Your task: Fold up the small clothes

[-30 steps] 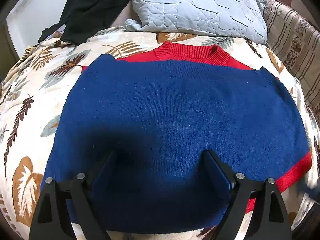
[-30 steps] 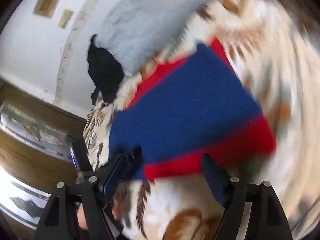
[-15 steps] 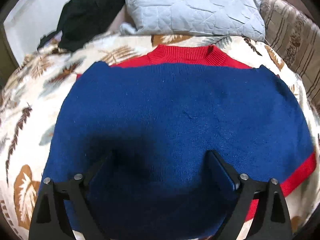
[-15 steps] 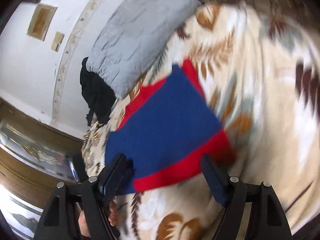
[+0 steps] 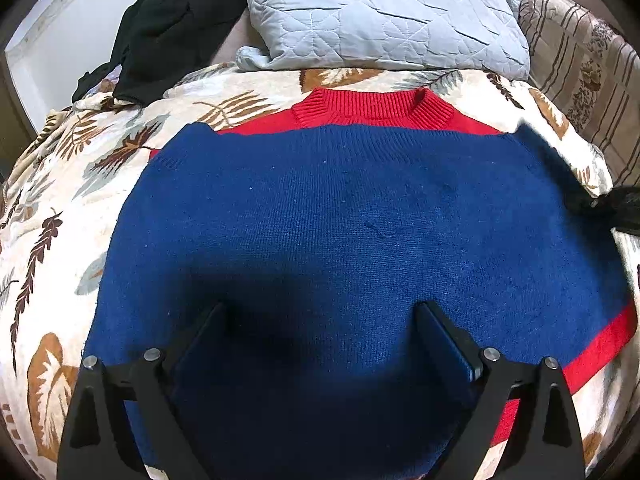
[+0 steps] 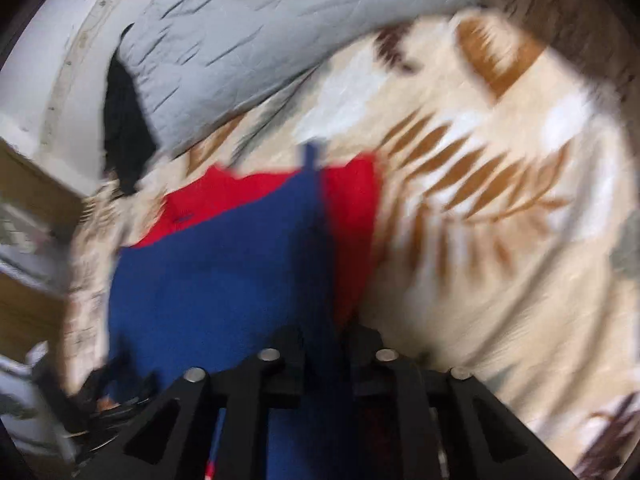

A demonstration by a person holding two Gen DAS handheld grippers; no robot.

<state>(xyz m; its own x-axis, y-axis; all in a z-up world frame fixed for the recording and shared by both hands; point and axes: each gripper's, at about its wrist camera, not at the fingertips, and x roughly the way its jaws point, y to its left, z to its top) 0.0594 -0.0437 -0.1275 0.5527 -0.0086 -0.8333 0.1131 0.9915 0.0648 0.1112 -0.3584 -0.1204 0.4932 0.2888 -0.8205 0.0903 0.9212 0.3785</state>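
Item: blue-and-red sweater (image 5: pixel 360 248), flat on leaf-print bed (image 5: pixel 52 216), collar at 12 o'clock. Right tool (image 6: pixel 324 344), spread a second ago, now closing, pinching the sweater's right edge. Left tool (image 5: pixel 320 332) spread, empty; next fold likely starting.

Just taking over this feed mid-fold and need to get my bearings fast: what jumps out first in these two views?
The blue and red sweater dominates, spread flat across the leaf-print blanket, red collar toward the grey quilted pillow at the head of the bed. The left claw hangs wide open over its near blue part. In the blurred right wrist view, the right claw is closing on the sweater's edge, blue fabric between its jaws.
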